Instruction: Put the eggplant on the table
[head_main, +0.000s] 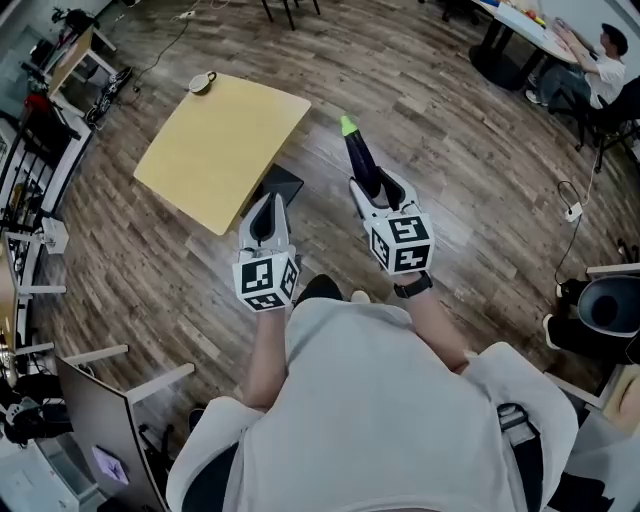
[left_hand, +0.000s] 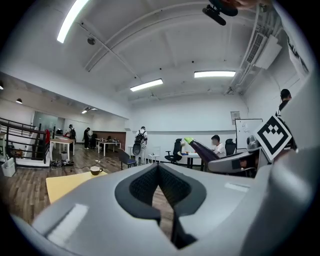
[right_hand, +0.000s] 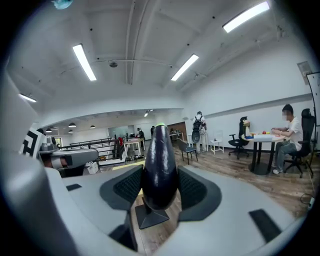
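Note:
A dark purple eggplant (head_main: 358, 152) with a green tip juts forward, held in my right gripper (head_main: 372, 185), whose jaws are shut on its thick end. In the right gripper view the eggplant (right_hand: 160, 165) fills the gap between the two black pads of that gripper (right_hand: 160, 186). The yellow table (head_main: 215, 145) lies ahead and to the left, apart from the eggplant. My left gripper (head_main: 268, 205) hovers near the table's front corner, shut with nothing in it. From the left gripper view its jaws (left_hand: 159, 172) meet at the tips, and the eggplant (left_hand: 202, 149) shows off to the right.
A cup (head_main: 202, 83) stands at the table's far corner. A black stand (head_main: 280, 185) sits on the wood floor by the table's near edge. A seated person (head_main: 600, 60) is at a desk far right; shelves and desks (head_main: 60, 70) line the left.

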